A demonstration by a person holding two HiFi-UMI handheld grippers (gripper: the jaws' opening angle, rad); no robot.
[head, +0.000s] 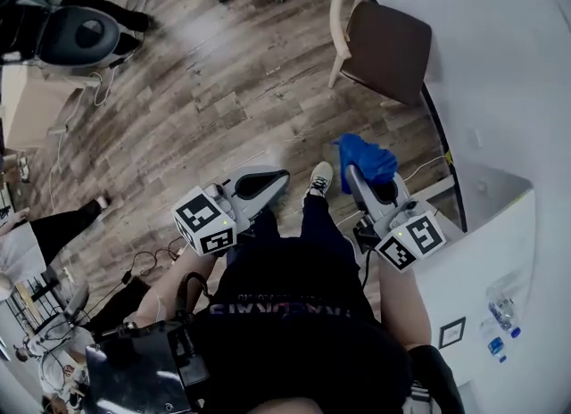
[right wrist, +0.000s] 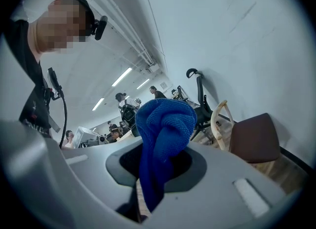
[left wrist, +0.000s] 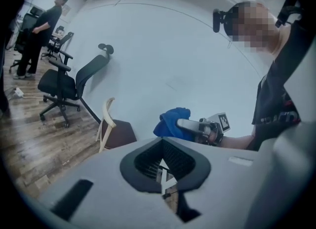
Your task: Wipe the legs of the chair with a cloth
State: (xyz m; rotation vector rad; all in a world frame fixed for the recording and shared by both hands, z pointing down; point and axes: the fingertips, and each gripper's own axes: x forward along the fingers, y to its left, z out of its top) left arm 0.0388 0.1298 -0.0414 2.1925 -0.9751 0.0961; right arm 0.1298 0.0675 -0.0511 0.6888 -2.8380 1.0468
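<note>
Your right gripper point(head: 368, 182) has its fingers clamped on the bunched middle of the soft, limp cloth point(right wrist: 163, 124), while your left gripper point(head: 275, 180) is closed and empty, both well short of the chair point(head: 385, 46).

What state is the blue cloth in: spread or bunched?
Bunched. The blue cloth is wadded into a lump, pinched in the right gripper, one tail hanging down between its jaws.

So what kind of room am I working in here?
Probably an open-plan office or lab workspace: wood-plank floor, a black rolling office chair by the white wall, loose cables on the floor, and other people farther back under ceiling strip lights.
</note>
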